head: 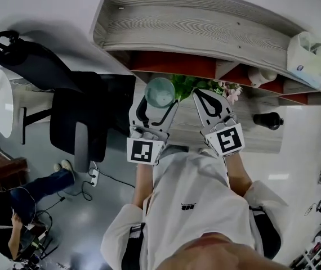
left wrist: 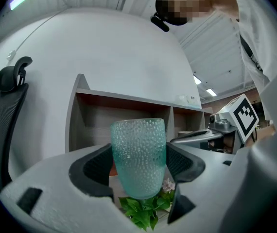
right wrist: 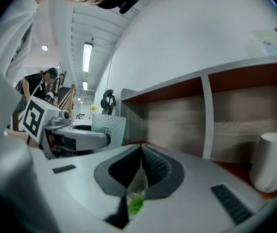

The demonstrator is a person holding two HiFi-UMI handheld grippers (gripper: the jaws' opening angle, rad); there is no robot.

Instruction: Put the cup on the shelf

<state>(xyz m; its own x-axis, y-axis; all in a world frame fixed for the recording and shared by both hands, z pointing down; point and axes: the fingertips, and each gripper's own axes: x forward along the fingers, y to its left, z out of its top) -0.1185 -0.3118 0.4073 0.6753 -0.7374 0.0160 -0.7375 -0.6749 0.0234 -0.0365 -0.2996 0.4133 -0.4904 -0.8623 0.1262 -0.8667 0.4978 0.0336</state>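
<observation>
A pale green bumpy glass cup point(left wrist: 139, 155) stands upright between the jaws of my left gripper point(left wrist: 139, 161), which is shut on it. From the head view the cup point(head: 159, 91) hangs in my left gripper point(head: 158, 101) just in front of the wooden shelf point(head: 205, 32), near its left end. My right gripper point(head: 206, 99) is beside it to the right, with its jaws pressed together on nothing. In the right gripper view the shut gripper point(right wrist: 141, 165) faces the shelf's open compartments point(right wrist: 177, 115), and the cup point(right wrist: 108, 126) shows at the left.
A small plant with pink flowers point(head: 197, 84) sits on the desk below the grippers. A white mug point(right wrist: 273, 162) stands in the shelf's right compartment. A tissue pack point(head: 310, 59) lies on the shelf top at right. A black office chair point(head: 65, 94) stands left; a dark object point(head: 267, 120) lies on the desk.
</observation>
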